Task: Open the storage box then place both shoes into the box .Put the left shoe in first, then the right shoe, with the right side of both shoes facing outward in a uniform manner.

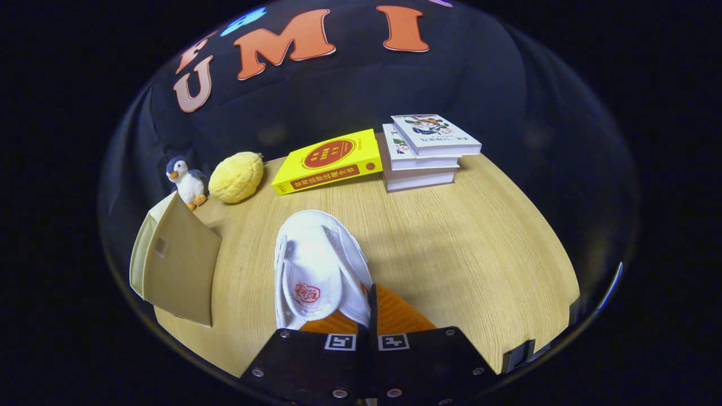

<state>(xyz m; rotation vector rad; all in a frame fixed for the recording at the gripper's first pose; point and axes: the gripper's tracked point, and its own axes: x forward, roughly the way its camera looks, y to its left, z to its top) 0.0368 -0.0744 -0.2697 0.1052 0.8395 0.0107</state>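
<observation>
A white shoe (318, 265) with a red emblem on its tongue hangs just ahead of my fingers, toe pointing away, above the wooden table (462, 242). My gripper (369, 316) is shut on the shoe, with the rim by its heel pinched between the two fingers. The beige storage box (177, 265) stands to the left of the shoe with its flap lifted; its inside is hidden from me. I cannot tell whether this is the left or the right shoe.
At the back of the table lie a yellow book (330, 160) and a stack of white books (426, 152). A yellow plush lemon (237, 176) and a small penguin toy (186, 180) sit behind the box. Bare tabletop stretches to the right.
</observation>
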